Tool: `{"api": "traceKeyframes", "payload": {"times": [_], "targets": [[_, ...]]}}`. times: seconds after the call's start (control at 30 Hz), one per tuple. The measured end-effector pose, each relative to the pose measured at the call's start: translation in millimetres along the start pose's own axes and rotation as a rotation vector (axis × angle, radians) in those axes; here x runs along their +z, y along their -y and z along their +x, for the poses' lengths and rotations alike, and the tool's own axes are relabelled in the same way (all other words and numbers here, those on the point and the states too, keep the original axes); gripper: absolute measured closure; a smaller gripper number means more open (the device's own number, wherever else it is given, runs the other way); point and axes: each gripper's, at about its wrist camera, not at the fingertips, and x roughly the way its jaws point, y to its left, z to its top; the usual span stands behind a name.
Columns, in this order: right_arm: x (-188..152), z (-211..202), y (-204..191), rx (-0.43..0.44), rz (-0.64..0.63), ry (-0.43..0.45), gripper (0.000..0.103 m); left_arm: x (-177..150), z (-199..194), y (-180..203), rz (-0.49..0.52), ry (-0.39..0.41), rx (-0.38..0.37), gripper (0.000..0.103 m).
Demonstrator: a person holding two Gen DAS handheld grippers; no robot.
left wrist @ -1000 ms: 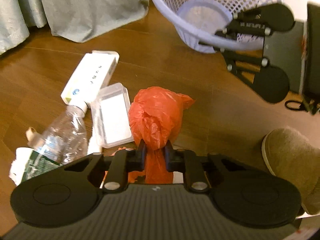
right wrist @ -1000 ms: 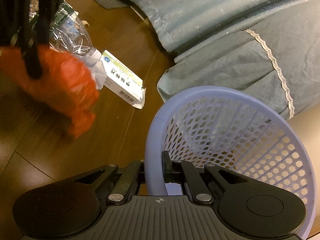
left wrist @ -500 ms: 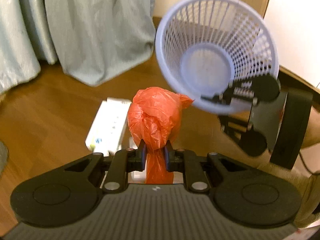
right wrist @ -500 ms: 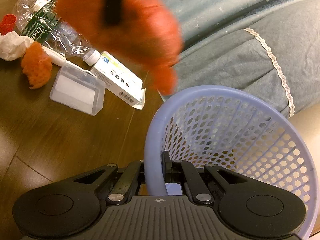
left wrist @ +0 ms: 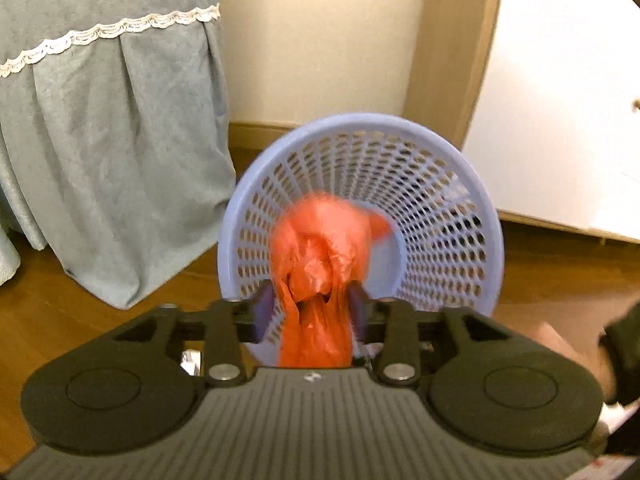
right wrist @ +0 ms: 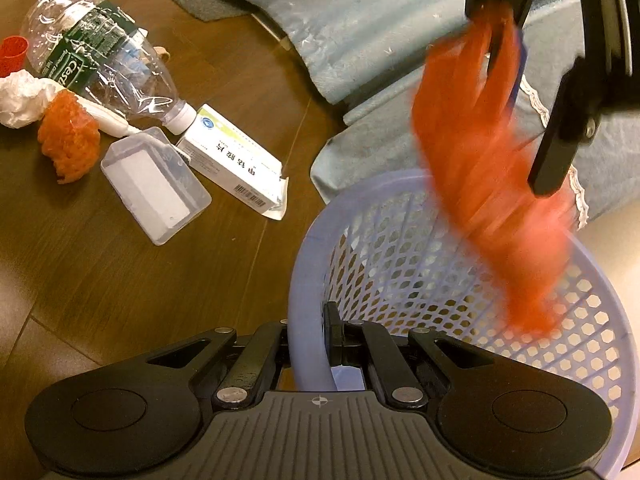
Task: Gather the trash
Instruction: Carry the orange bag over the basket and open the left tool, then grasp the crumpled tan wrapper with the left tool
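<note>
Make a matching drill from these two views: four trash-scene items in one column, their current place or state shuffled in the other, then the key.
Items:
1. orange bag
2. lavender basket
3. plastic bottle
4. medicine box

States:
A. rim clamped by the right gripper
B. crushed, lying on the floor
C. hanging from the left gripper over the basket
D. flat on the floor by the bottle's cap

Pairs: 1-C, 2-A, 3-B, 4-D
</note>
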Motion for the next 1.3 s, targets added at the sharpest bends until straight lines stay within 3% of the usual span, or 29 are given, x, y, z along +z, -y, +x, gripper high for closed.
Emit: {"api": "traceKeyframes", "payload": {"times": [0.2, 0.4, 0.53, 0.73, 0.9, 1.03, 1.3], "targets": [[-2, -2, 4, -0.007, 0.020, 0.001, 0.103, -23, -14, -30, -0.039, -0.042, 0.118, 0.066], [0, -1, 6, -0.010, 0.031, -0.002, 0.103, -92, -50, -68, -0.120, -0.152, 0.270, 0.065], [2, 1, 5, -0.009, 0.029, -0.009, 0.103, -131, -66, -74, -0.138, -0.200, 0.322, 0.063], [5, 1, 1, -0.006, 0.018, -0.019, 0.103, -175, -92, -61, -0.128, -0.224, 0.327, 0.056], [7, 1, -3, 0.000, 0.001, -0.020, 0.103, -210, -109, -57, -0.208, -0.251, 0.326, 0.056], [6, 2, -4, 0.002, -0.006, -0.021, 0.103, -239, -113, -42, -0.253, -0.293, 0.282, 0.055], [6, 1, -6, 0.007, -0.010, -0.024, 0.103, -261, -92, -9, -0.189, -0.374, 0.192, 0.051]]}}
